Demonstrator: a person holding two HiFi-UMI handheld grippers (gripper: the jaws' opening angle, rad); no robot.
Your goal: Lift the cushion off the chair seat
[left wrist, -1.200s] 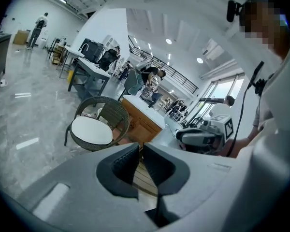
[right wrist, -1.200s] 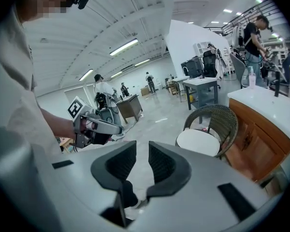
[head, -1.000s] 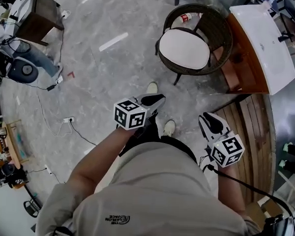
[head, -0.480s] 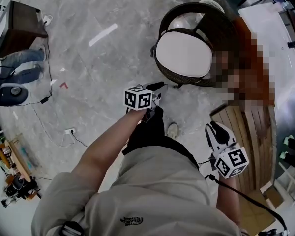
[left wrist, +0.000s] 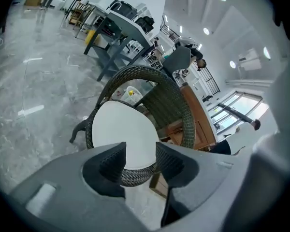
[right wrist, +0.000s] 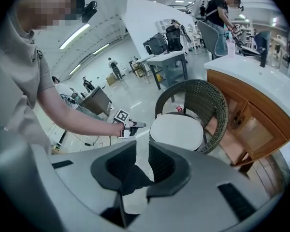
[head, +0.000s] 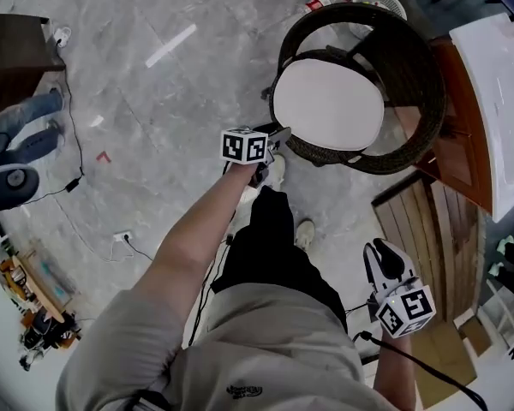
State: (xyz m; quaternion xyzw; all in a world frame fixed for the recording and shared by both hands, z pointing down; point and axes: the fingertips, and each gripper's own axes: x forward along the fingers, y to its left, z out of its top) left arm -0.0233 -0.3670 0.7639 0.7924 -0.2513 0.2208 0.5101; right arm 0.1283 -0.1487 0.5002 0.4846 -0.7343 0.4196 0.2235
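In the head view, the white cushion (head: 328, 104) lies flat on the seat of the round wicker chair (head: 415, 75) in the upper right of the frame. The left gripper (head: 277, 137) reaches in from centre frame, its tips just beside the chair's near rim, short of the cushion. The right gripper (head: 384, 259) hangs at the lower right, well apart from the chair, over grey marble floor (head: 154, 101). A wooden counter (head: 463, 135) with a white top stands at the right edge.

In the left gripper view, the jaws of the left gripper (left wrist: 140, 149) are opening. Nothing sits between them, and the cushion (left wrist: 118, 129) and the chair's woven rim (left wrist: 176, 105) show beyond the gap, untouched.

In the right gripper view, the right gripper (right wrist: 141, 149) has its jaws a little apart and empty. Past them, at centre frame, the cushion (right wrist: 176, 132) rests on the chair (right wrist: 210, 103), with the left gripper (right wrist: 134, 124) at its left edge.
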